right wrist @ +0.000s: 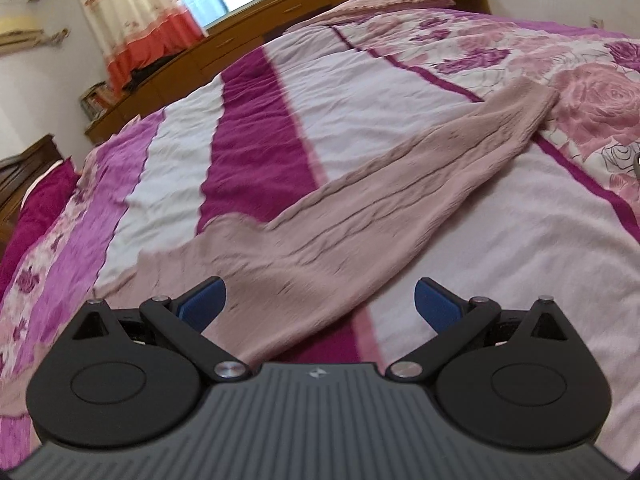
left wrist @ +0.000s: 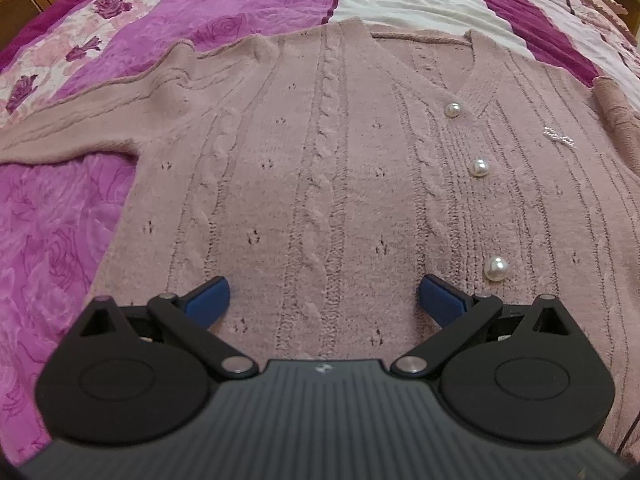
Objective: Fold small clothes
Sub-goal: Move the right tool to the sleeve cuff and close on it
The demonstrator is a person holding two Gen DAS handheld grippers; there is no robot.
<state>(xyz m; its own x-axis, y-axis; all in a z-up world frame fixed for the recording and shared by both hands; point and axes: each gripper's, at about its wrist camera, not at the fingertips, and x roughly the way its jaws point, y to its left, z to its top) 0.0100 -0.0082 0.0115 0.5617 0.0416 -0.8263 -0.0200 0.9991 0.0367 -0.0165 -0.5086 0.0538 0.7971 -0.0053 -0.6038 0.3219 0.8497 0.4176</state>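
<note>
The cardigan (left wrist: 328, 168), a dusty pink cable knit, is lying front up on the bed (left wrist: 72, 216) and filling the middle of the left wrist view, its collar toward the top of the frame. Three pearl buttons (left wrist: 479, 167) are running down its right of centre, and a small glittering mark sits further right, too small to read. Its hem is disappearing behind the left gripper (left wrist: 322, 300) at the bottom, and its far right side is cut off by the frame edge. One sleeve (left wrist: 80, 120) is stretching toward the left edge and running out of view. The left gripper's blue fingers (left wrist: 208, 300) are standing wide apart over the knit, holding nothing. In the right wrist view, which is blurred, the other sleeve (right wrist: 400, 192) is slanting from lower left to its cuff at upper right across the striped, rose-printed bedspread (right wrist: 256, 152). The right gripper (right wrist: 320, 300) is likewise spreading its fingers (right wrist: 202, 300) wide, empty, above the sleeve's wider end; whether they are touching cloth cannot be told.
</note>
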